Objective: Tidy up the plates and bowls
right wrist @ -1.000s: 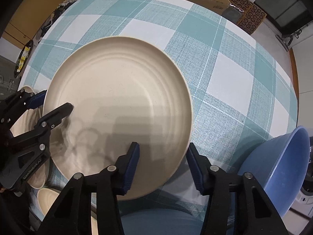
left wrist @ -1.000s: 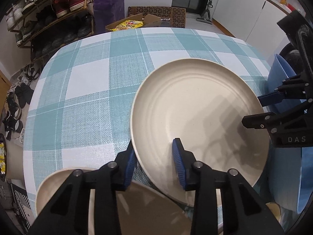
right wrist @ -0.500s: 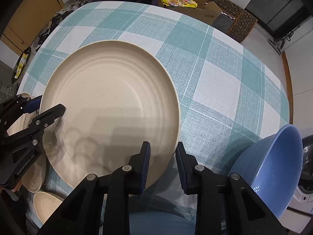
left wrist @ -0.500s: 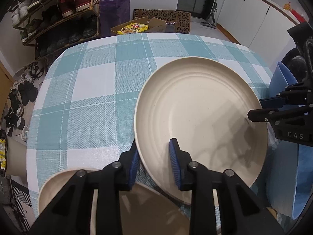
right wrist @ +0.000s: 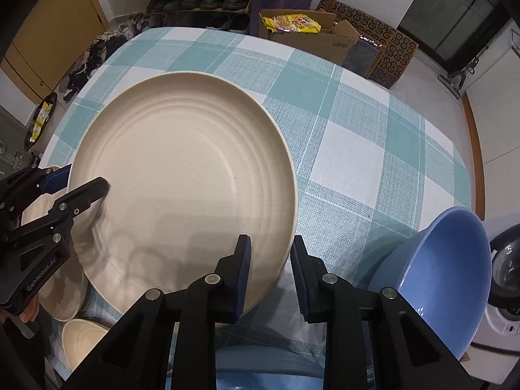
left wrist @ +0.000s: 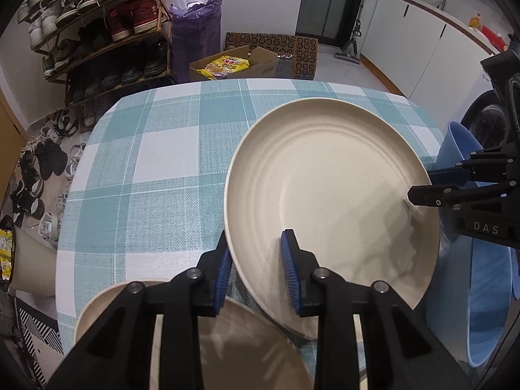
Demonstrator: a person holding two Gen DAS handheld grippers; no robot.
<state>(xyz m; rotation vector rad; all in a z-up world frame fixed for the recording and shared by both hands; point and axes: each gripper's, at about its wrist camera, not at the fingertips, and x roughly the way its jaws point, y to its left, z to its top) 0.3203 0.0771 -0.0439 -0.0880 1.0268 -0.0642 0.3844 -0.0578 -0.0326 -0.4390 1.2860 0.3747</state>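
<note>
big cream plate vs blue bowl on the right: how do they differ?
The cream plate is shallow, with faint rings in its face; the blue bowl is deep and smooth.

The plate is pinched at opposite rims by the left gripper and right gripper; the bowl is held by neither.

The plate faces up, roughly flat; the bowl leans on its side.

Both are round.

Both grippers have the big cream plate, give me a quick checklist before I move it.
1. Left gripper clamped on the rim of the large cream ridged plate: ok.
2. Right gripper clamped on the opposite rim: ok.
3. Plate empty: ok.
4. Plate clear of the teal-and-white checked tablecloth: cannot tell.
5. Blue plastic bowl apart from the plate: ok.
6. Smaller cream plate below the left gripper, clearance: cannot tell.
</note>
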